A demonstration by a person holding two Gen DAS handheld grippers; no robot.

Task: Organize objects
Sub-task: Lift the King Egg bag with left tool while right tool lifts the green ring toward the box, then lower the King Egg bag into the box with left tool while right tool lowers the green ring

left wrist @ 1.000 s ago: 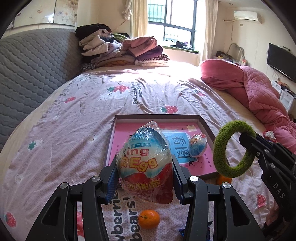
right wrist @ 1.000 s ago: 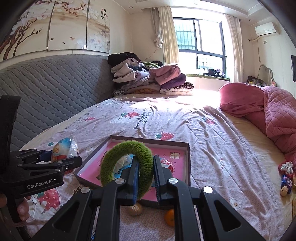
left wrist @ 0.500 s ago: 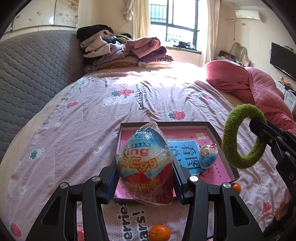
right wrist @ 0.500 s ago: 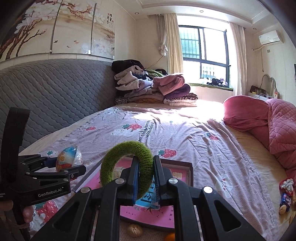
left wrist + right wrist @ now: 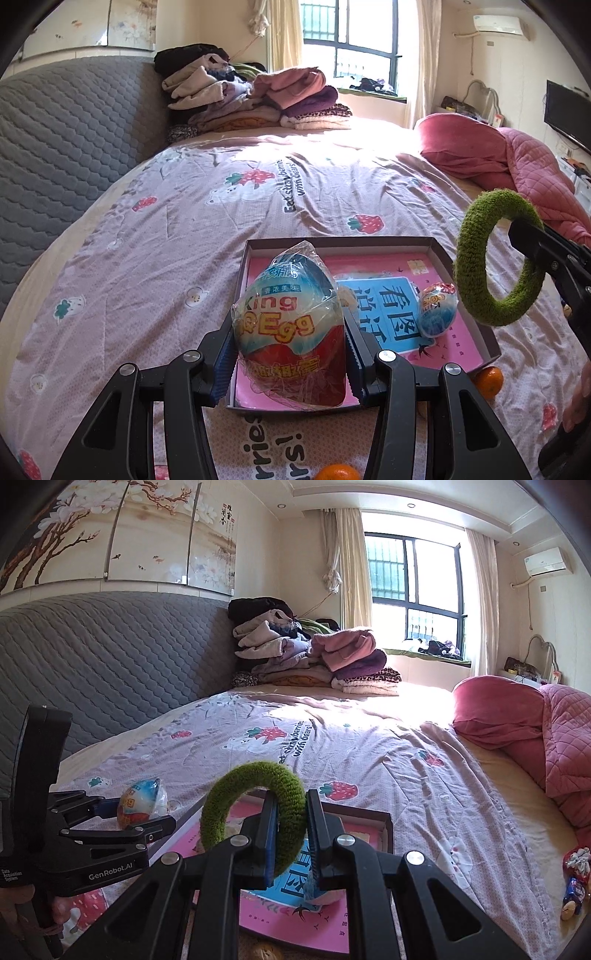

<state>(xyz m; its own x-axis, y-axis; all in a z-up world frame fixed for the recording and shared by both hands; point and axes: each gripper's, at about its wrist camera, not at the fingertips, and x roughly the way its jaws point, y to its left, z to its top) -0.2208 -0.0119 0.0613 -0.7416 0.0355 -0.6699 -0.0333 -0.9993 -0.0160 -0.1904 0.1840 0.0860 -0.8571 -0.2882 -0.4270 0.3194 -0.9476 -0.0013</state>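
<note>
Gripping a large wrapped egg between both pads, the left gripper has its jaws about half open and tight on the wrapper, held above the near-left corner of the box. Right gripper has jaws nearly closed, pinching a green fuzzy ring upright above the box.

Counts: two wrapped eggs – the big one in the left jaws, a small egg lying inside the box on the right side of the pink-and-blue card. One green ring. One box, shallow, dark rim, resting on the bed sheet. Two oranges in the left view, one touching the box's near-right corner, the other at the bottom edge.

Left view only: small egg clearly, both oranges, a TV on the right wall, ring seen side-on with the right gripper's fingers on it.

Right view only: painted wall panels above the grey headboard, small toys on the sheet at far right, a brownish round thing at the bottom edge, can't tell what. Small egg mostly hidden behind the right jaws there.

Both views: clothes pile, window, pink quilt, air conditioner.
</note>
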